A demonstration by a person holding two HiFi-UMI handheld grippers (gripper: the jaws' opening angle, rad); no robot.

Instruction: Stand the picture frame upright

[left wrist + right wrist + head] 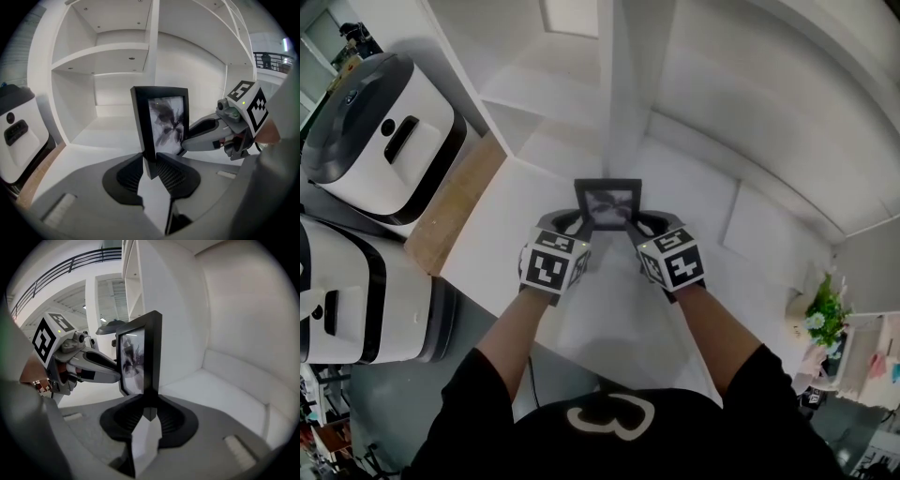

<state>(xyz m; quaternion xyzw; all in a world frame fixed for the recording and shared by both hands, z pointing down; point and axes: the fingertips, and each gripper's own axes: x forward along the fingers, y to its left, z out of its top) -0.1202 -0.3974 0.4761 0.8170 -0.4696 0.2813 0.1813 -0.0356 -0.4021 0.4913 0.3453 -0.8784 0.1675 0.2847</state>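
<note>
Though already turned upright, not yet standing unaided. Picture frame (607, 200), black with a dark floral print, held facing the person at the mouth of a white shelf unit (534, 103), just in front of its vertical divider (623, 84). Left hand-held gripper (572, 225) clamped on the frame's left edge near the bottom corner: in the left gripper view, ribbed pads (129, 172) pressed against both faces of the black moulding. Right hand-held gripper (643, 225) clamped likewise on the opposite edge, moulding pinched between its pads in the right gripper view. Both angled downward, well apart from the two white appliances (380, 131) at far left.

Done, judging by this: vertical pose reached, at the shelf. Left to do: setting the bottom edge on the shelf floor (712, 202), letting any rear prop take the weight, then opening both sets of jaws and backing away.

Cannot tell whether the bottom edge already touches the shelf floor: hidden behind the grippers from above, cut off at the pads from either side. No prop or easel leg visible anywhere, so no certainty of staying up after release.
</note>
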